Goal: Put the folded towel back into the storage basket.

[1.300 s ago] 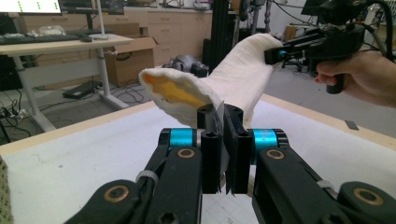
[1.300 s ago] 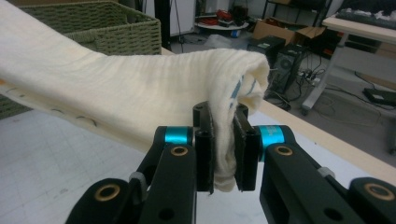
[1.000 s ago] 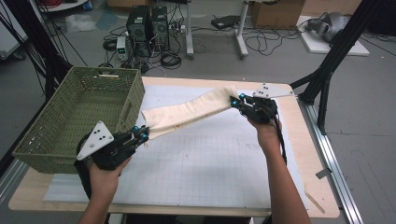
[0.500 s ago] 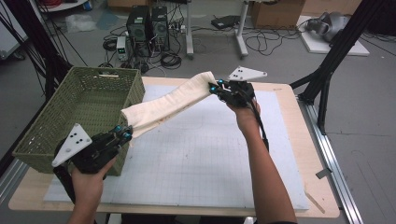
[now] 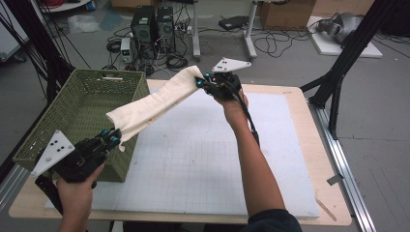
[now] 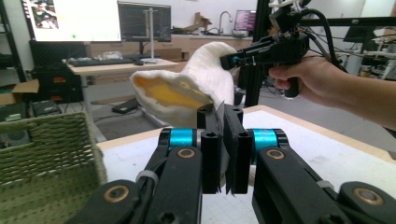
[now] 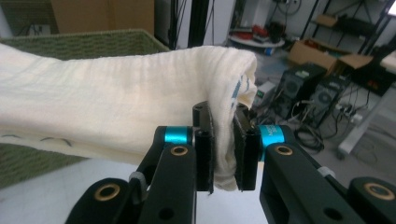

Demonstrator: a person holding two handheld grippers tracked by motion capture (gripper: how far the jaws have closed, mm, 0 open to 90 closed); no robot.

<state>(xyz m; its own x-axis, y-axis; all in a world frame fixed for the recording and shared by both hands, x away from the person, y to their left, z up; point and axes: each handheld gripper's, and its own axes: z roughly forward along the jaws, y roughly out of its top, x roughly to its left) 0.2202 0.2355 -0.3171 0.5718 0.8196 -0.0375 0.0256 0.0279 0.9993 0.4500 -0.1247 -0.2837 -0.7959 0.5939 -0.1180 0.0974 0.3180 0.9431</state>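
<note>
A: 2 grippers, 1 cloth. The cream towel (image 5: 154,99) hangs in the air as a long, soft band, slung between both hands above the table, its lower end at the near corner of the basket.

B: Texture?

A: Crinkled, gauzy weave, folded over on itself. In the left gripper view there is a yellowish patch inside the fold; a stain or a lining, hard to say from here.

B: And the grips?

A: The left gripper (image 5: 112,140) is clamped on a thin edge of the towel, black jaws nearly meeting with just a sliver of fabric between. The right gripper (image 5: 203,83), held higher and farther back, pinches the other end, a thick bunched fold squeezed between its pads, with small blue marks showing on the cloth there.

B: The basket?

A: Olive green woven basket (image 5: 72,108), rectangular, open lattice sides, sitting on the left side of the table. The towel's lower end hangs over its near right corner.

B: Surface?

A: A white gridded mat (image 5: 203,164) on a pale wooden table (image 5: 333,203) with rounded corners. Beyond it, grey floor, tangled black cables, 2 computer towers (image 5: 153,24) and black frame legs.
</note>
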